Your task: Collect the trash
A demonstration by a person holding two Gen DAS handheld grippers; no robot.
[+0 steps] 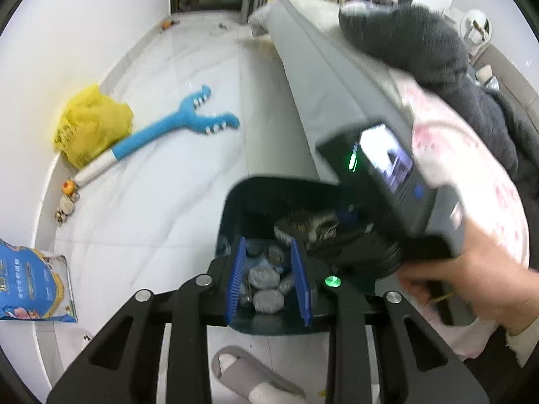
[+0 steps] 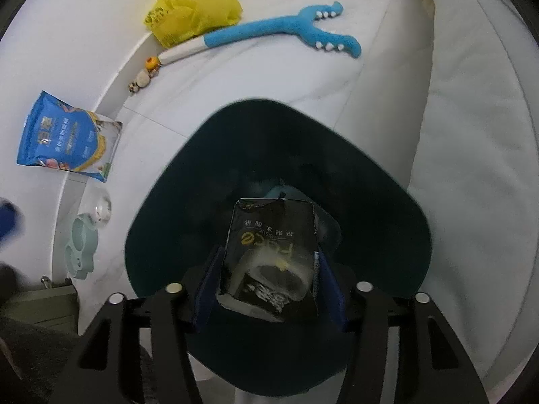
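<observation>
A dark teal trash bin (image 1: 235, 202) stands on the white floor beside the bed; it also fills the right wrist view (image 2: 161, 222). Crumpled grey wads (image 1: 266, 276) lie inside it. My left gripper (image 1: 269, 269) hangs open over the bin, with nothing between its blue pads (image 1: 235, 279). My right gripper (image 2: 269, 269) is over the bin mouth, its jaws closed on a black tissue pack (image 2: 273, 245) with a torn opening. The right gripper's body and the hand holding it show in the left wrist view (image 1: 404, 195), and the pack shows there too (image 1: 310, 225).
A yellow plastic bag (image 1: 91, 124), a blue forked toy (image 1: 175, 131) and a blue pet-food pouch (image 1: 33, 286) lie along the wall. A grey slipper (image 1: 249, 377) lies near the bin. The bed (image 1: 337, 101) with dark clothes (image 1: 421, 40) is at right. A pale green tray (image 2: 81, 245) sits at left.
</observation>
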